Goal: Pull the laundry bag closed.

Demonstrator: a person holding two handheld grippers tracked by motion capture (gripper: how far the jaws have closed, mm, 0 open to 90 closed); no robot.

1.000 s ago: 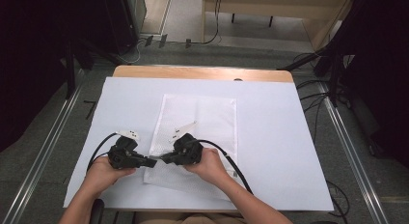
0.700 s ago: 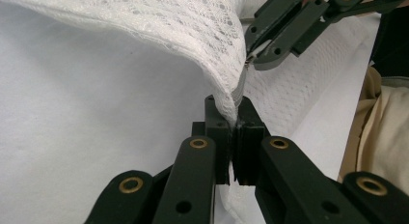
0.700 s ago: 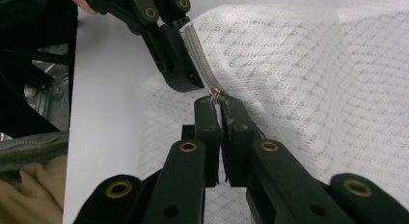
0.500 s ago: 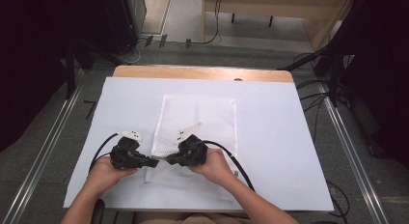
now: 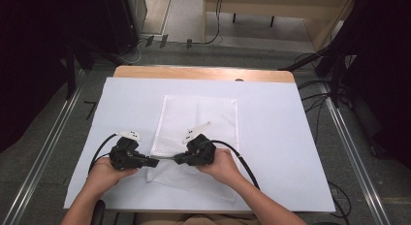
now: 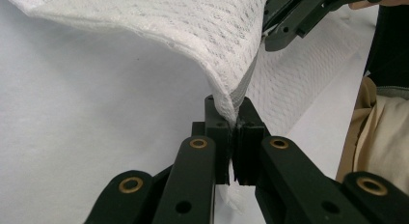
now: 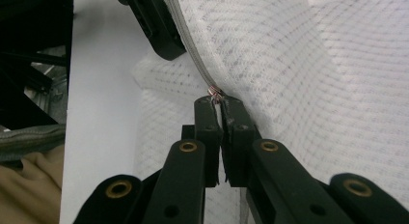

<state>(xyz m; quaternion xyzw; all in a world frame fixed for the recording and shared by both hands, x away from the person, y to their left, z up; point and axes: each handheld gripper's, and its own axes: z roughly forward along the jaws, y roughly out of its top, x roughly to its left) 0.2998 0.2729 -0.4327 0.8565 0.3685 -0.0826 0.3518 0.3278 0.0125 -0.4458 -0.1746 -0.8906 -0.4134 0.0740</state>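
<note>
The white mesh fabric bag (image 5: 198, 128) with a grey zipper lies flat in the middle of the worktop (image 5: 271, 137), which is covered with white paper. Your left hand-held gripper (image 5: 154, 162) is clamped on the bag's near edge, lifting it a little. Your right hand-held gripper (image 5: 177, 160), just beside it, pinches the small metal zipper pull (image 7: 215, 92).

white mesh bag (image 5: 198, 120), flat, near edge lifted
</note>
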